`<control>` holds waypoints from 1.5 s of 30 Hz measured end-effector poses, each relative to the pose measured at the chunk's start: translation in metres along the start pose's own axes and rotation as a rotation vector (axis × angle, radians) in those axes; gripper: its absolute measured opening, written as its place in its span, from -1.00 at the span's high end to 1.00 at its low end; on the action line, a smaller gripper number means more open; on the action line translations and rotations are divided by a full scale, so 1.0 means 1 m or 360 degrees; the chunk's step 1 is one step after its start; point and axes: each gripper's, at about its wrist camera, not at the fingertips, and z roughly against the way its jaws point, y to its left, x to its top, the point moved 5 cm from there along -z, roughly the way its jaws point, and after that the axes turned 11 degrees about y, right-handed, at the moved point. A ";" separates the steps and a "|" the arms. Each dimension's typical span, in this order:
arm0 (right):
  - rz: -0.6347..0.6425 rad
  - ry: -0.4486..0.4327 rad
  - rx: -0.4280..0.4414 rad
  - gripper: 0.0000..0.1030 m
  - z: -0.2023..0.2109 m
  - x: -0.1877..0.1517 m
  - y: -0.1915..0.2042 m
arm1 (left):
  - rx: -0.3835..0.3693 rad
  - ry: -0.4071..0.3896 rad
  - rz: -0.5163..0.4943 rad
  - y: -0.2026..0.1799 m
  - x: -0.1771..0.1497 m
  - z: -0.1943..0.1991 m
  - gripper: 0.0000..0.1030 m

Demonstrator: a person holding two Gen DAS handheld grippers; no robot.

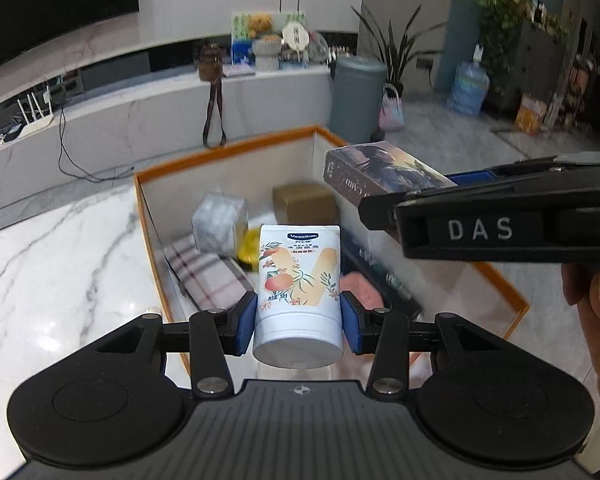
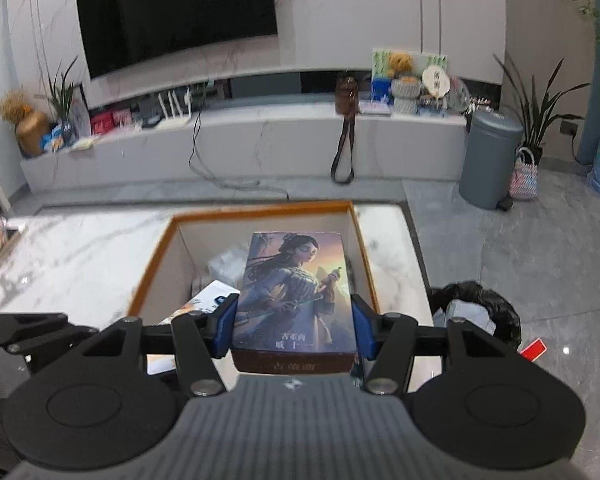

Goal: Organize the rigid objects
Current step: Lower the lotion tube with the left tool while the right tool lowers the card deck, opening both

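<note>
My left gripper [image 1: 299, 320] is shut on a white lotion tube [image 1: 299, 300] with a peach print, cap toward the camera. It hangs above the near side of an open orange-rimmed box [image 1: 224, 150] on the marble table. My right gripper [image 2: 294, 326] is shut on a flat illustrated card box [image 2: 296, 300], held over the same orange-rimmed box [image 2: 260, 212]. In the left wrist view the card box [image 1: 380, 174] and the right gripper's black body sit at the right, above the box's far right corner.
Inside the box lie a plaid item [image 1: 208, 276], a white wrapped cube [image 1: 218, 224], a brown carton [image 1: 304, 204], a yellow thing [image 1: 250, 248] and a dark flat box [image 1: 380, 276]. A black-bagged bin [image 2: 476, 312] stands right of the table [image 2: 68, 256]. A grey trash can [image 2: 490, 160] stands farther back.
</note>
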 end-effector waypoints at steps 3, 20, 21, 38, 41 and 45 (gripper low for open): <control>0.0035 0.0070 -0.0007 -0.11 -0.012 -0.007 0.001 | 0.0017 0.0040 -0.0014 -0.002 -0.005 -0.008 0.03; 0.0158 0.0313 -0.0012 -0.11 -0.049 -0.030 0.013 | 0.0156 0.0205 -0.0166 -0.011 -0.011 -0.025 0.02; 0.0160 0.0326 -0.0012 -0.11 -0.050 -0.030 0.012 | 0.0167 0.0222 -0.0184 -0.013 -0.012 -0.026 0.02; 0.0151 0.0346 -0.0032 -0.20 -0.049 -0.031 0.007 | 0.0165 0.0267 -0.0187 -0.016 -0.010 -0.025 -0.21; 0.0140 0.0332 -0.0032 -0.21 -0.047 -0.030 0.005 | 0.0166 0.0254 -0.0184 -0.017 -0.009 -0.021 -0.37; 0.0124 0.0305 -0.0027 -0.21 -0.040 -0.028 0.003 | 0.0158 0.0207 -0.0176 -0.020 -0.008 -0.011 -0.51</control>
